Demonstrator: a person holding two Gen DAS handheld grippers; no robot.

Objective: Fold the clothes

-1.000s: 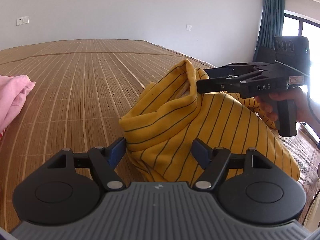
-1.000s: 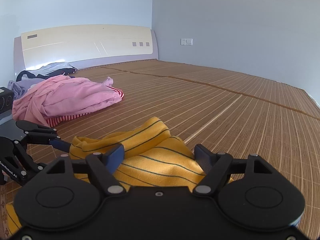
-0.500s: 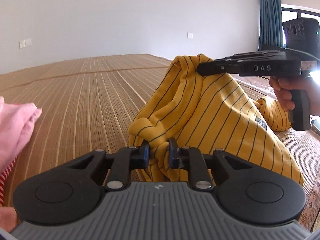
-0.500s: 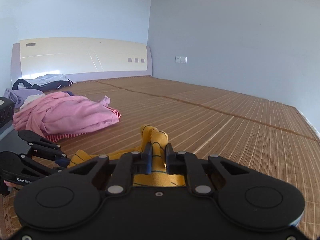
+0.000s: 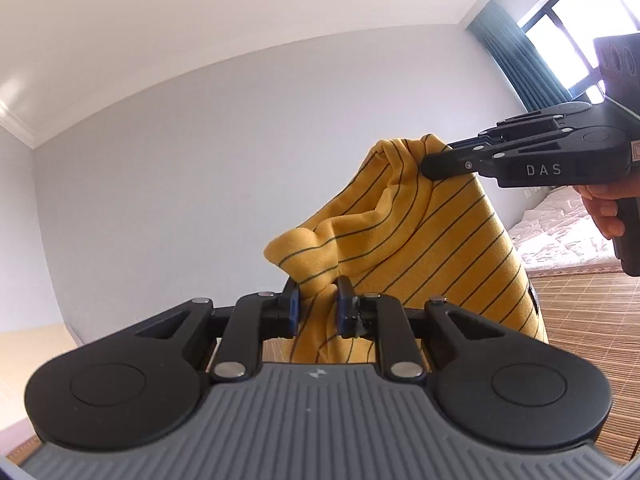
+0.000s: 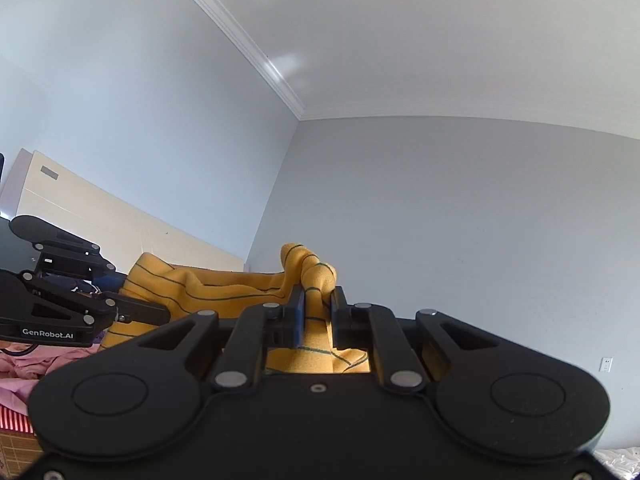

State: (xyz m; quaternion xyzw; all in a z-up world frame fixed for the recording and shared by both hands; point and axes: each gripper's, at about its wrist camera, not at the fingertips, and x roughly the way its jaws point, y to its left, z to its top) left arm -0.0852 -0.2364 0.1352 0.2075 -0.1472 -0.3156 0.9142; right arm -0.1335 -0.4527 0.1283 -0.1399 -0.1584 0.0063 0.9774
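Note:
A yellow garment with thin dark stripes (image 5: pixel 432 240) hangs in the air between both grippers. My left gripper (image 5: pixel 317 307) is shut on a bunched fold of it at its lower edge. My right gripper (image 6: pixel 318 307) is shut on another bunched edge of the yellow garment (image 6: pixel 224 288). In the left wrist view the right gripper (image 5: pixel 430 168) pinches the cloth's top corner, held by a hand (image 5: pixel 604 204). In the right wrist view the left gripper (image 6: pixel 160 314) grips the cloth at the left. The garment's lower part is hidden behind the gripper bodies.
A woven bamboo mat (image 5: pixel 588 308) covers the bed below at the right. Pink clothes (image 6: pixel 28 364) and a red-striped piece (image 6: pixel 14 420) lie at the lower left of the right wrist view. A cream headboard (image 6: pixel 100 220) stands against the wall. White bedding (image 5: pixel 560 232) and a curtained window (image 5: pixel 532 56) are at the right.
Both grippers, open a second ago, shut on the yellow garment and have lifted it off the mat. Both cameras now tilt up toward the walls and ceiling.

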